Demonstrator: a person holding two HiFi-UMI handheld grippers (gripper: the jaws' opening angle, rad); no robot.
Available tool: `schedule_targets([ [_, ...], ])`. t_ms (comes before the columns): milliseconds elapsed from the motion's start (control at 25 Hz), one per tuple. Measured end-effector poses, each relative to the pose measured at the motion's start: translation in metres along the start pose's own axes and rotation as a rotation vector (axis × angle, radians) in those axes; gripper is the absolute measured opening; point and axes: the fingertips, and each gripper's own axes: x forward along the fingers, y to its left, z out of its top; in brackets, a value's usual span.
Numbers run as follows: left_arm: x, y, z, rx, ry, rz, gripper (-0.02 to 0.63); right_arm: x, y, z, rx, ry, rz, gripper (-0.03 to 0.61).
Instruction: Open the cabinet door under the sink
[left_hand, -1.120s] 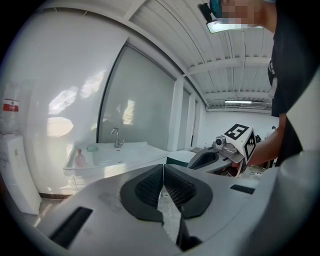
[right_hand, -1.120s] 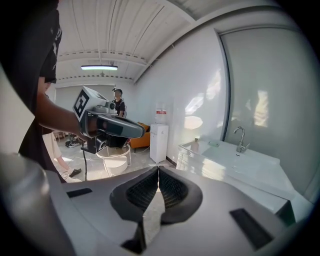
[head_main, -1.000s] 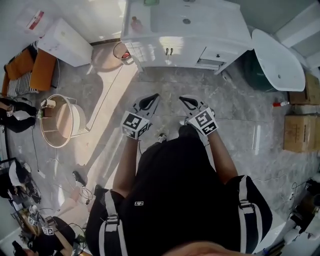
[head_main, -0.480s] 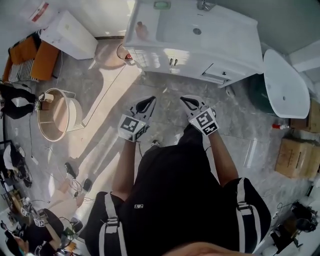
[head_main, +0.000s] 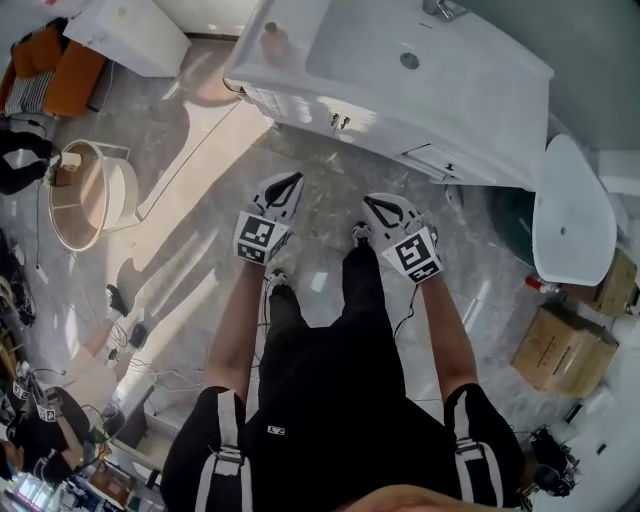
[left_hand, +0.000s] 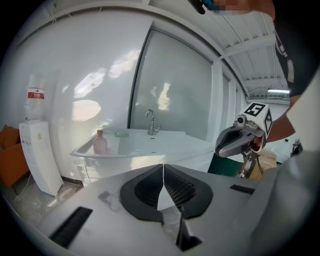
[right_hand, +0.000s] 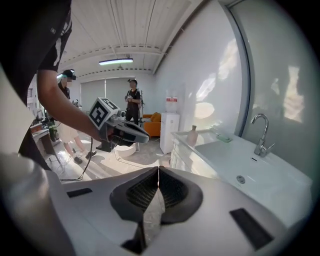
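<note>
Left gripper (left_hand: 162, 171) jaws pressed together, facing the white sink (left_hand: 165, 146) (pink bottle (left_hand: 100, 143) on its rim)

Reads to me as a staged bathroom set inside a studio hall. White sink cabinet (head_main: 470, 100) with faucet (head_main: 441, 9) at 12 o'clock, bathtub (head_main: 572, 215) at 2, cardboard boxes (head_main: 560, 350) at 4, loose cables (head_main: 150, 375) on the floor at 8.

Bottle (head_main: 272, 40) stands on sink (head_main: 490, 90), left of faucet (head_main: 443, 9).

bright daylight | sun patches, long floor shadows | wall glare | fisheye edges
</note>
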Motion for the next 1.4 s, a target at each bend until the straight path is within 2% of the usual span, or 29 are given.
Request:
schedule_targets([
  [160,0.057,0.018,-0.036,-0.020,0.014,0.054,0.017,0.023,-0.033,-0.038,0.033,-0.002,0.023,0.060],
  [440,0.135,0.048,-0.107,-0.094,0.015,0.125,0.017,0.076,-0.064,-0.100,0.013,0.011,0.033,0.060],
  [720,0.212,0.079,-0.165,-0.028,0.055,0.160,0.017,0.105,-0.070,-0.149,0.061,0.020,0.049,0.060],
  [1000,0.275,0.104,-0.200,-0.063,0.082,0.193,0.033,0.097,-0.074,-0.189,0.135,0.068,0.046,0.060],
  [1240,0.311,0.109,-0.234,-0.035,0.160,0.188,0.064,0.087,-0.069,-0.214,0.160,0.116,0.051,0.060],
  [1400,0.324,0.112,-0.237,-0.048,0.155,0.188,0.077,0.090,-0.075,-0.222,0.200,0.110,0.030,0.060],
])
